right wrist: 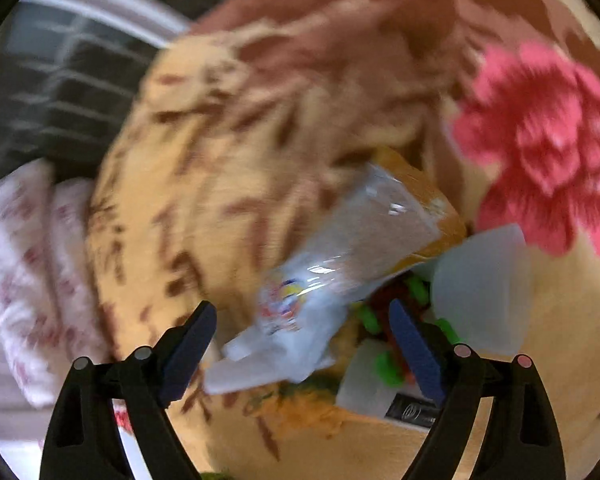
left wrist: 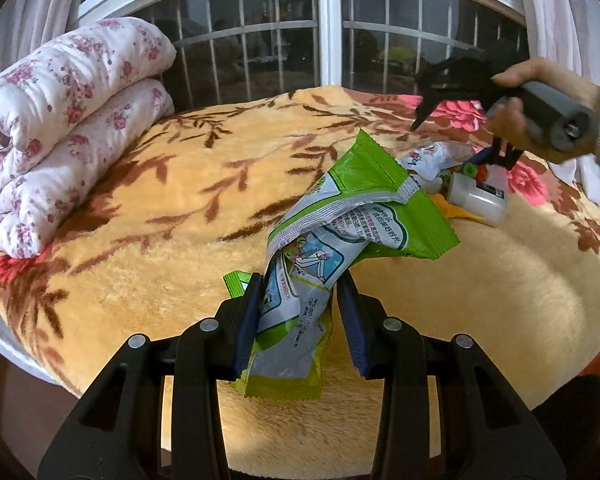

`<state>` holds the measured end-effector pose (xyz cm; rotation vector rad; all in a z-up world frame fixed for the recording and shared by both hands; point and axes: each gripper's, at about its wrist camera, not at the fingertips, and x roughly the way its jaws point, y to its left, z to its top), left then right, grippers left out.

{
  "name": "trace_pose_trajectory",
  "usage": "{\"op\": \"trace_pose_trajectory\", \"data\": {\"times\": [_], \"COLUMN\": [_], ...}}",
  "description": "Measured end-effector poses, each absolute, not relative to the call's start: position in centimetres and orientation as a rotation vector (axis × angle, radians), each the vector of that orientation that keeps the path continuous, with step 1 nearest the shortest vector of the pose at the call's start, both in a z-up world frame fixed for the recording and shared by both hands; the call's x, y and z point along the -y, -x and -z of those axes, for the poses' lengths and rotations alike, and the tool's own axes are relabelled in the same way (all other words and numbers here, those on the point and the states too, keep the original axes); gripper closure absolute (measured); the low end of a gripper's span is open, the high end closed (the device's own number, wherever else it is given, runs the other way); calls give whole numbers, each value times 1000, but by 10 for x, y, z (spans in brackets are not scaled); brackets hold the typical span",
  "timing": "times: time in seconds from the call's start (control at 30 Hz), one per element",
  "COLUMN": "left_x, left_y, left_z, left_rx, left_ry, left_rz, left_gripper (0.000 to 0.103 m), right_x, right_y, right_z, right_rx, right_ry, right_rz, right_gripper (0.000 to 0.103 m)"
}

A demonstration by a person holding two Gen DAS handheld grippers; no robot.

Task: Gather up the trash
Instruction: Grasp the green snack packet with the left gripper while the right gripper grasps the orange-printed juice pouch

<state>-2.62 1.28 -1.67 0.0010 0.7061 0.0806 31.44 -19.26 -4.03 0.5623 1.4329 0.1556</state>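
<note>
My left gripper (left wrist: 298, 280) is shut on a green and white snack wrapper (left wrist: 352, 216), holding it above the yellow blanket. My right gripper (right wrist: 300, 316) is open and hovers just over a small pile of trash: a clear and white plastic wrapper (right wrist: 332, 264), an orange wrapper (right wrist: 432, 200) under it, a white bottle (right wrist: 480, 288) and a green and red toy piece (right wrist: 388, 316). The right wrist view is blurred. In the left wrist view the right gripper (left wrist: 460, 136) is held by a hand over the same pile, with the white bottle (left wrist: 476, 198) behind the green wrapper.
A yellow plush blanket (left wrist: 160, 240) with brown leaves and pink flowers covers the bed. A folded floral quilt (left wrist: 60, 120) lies at the left. A barred window (left wrist: 328, 40) stands behind the bed.
</note>
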Motion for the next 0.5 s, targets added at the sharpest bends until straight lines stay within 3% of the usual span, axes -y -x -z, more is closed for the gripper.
{"op": "trace_pose_trajectory", "data": {"times": [0.2,0.27,0.37,0.5], "left_x": [-11,-12,-12,-15], "left_y": [21,19,18,15], "left_z": [22,22,22,20], "left_rx": [-705,-705,-711,-731], "left_ry": [-1,2,7,33], "left_rz": [-67,-67,-68,-58], "left_gripper": [66,66,66,66], "right_x": [191,179,167,159], "right_y": [-330,-332,-323,-309], "right_z": [71,71,63,38], "right_rx": [-1451,-1417,-1344,-1238], "right_ry": [-649,-540,-438,-407], "right_rz": [-53,2,46,-52], "right_gripper": [16,31,41,45]}}
